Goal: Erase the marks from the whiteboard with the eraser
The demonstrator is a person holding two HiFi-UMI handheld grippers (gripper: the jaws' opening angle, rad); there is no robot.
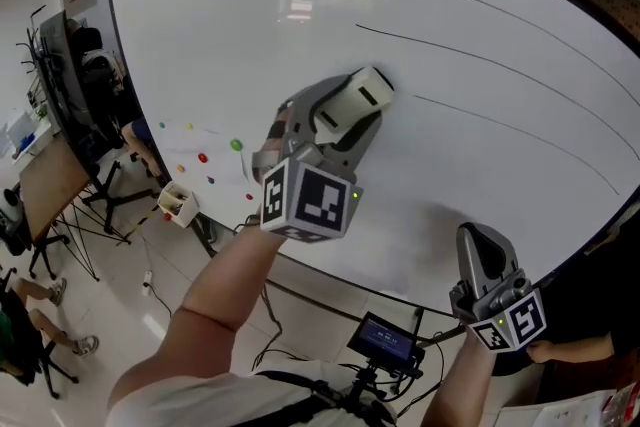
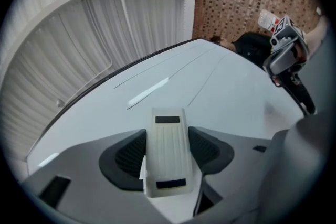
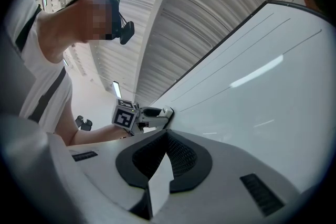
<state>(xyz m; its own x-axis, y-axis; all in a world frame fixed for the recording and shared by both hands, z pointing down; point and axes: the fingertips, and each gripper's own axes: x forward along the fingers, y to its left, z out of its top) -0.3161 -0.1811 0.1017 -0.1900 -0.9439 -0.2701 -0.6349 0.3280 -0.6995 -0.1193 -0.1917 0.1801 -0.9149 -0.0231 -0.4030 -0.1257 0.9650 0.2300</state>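
Between the left claw's (image 2: 168, 152) jaws sits the eraser (image 1: 358, 97), clamped, its face against the whiteboard (image 1: 250, 35). Beyond that claw, three long black lines (image 1: 450, 50) stand unwiped; the board just beside it reads clean. The right claw (image 3: 160, 170) hangs well apart, jaws closed on nothing. Judgement: erasing is under way, with most marks outstanding.
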